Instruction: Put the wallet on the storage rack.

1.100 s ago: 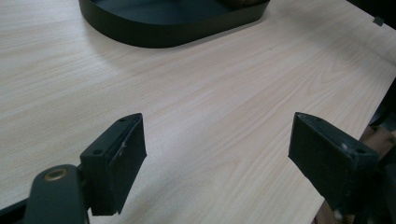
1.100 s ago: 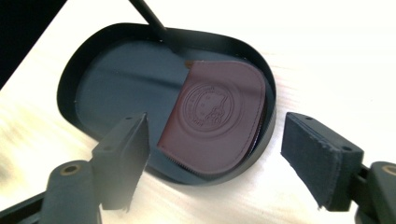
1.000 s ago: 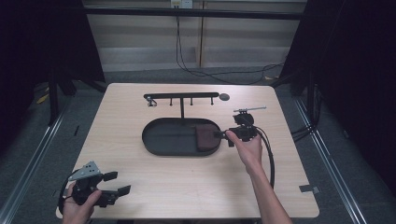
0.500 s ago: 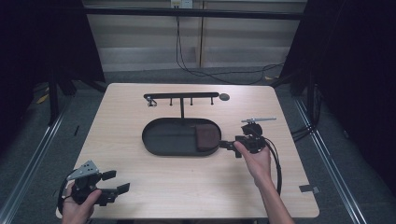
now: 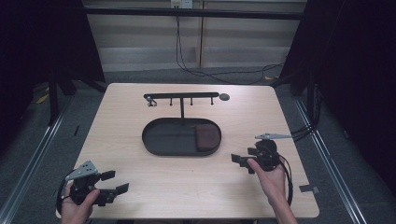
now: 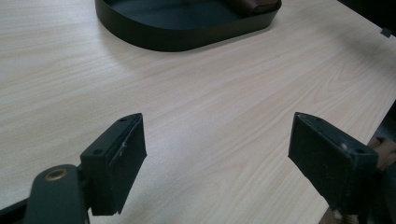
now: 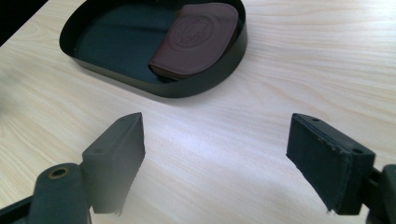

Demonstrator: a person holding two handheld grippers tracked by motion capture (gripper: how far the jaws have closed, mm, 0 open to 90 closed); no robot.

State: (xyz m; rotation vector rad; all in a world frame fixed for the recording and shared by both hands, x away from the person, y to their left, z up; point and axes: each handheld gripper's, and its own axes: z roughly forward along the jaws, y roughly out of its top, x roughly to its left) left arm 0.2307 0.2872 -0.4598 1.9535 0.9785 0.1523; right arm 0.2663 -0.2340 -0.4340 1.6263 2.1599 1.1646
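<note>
Left gripper (image 5: pixel 114 182), near the counter's (image 5: pixel 140 121) front-left corner: fingers (image 6: pixel 116 163) wide apart, empty. Centre: brown pouch (image 5: pixel 207 137) lying flat at the right end of the black oval tray (image 5: pixel 159 147). Right gripper (image 5: pixel 239 161), just beyond the tray's right end: fingers (image 7: pixel 116 158) just opened wide, empty.

Pale wood-grain tabletop (image 7: pixel 303 56) with smooth matt finish, oval tray (image 7: pixel 205 84) in matt black metal, brown embossed leather-like pouch (image 7: pixel 196 37), black rough-edged pads on right hand-held gripper (image 7: pixel 212 163).
</note>
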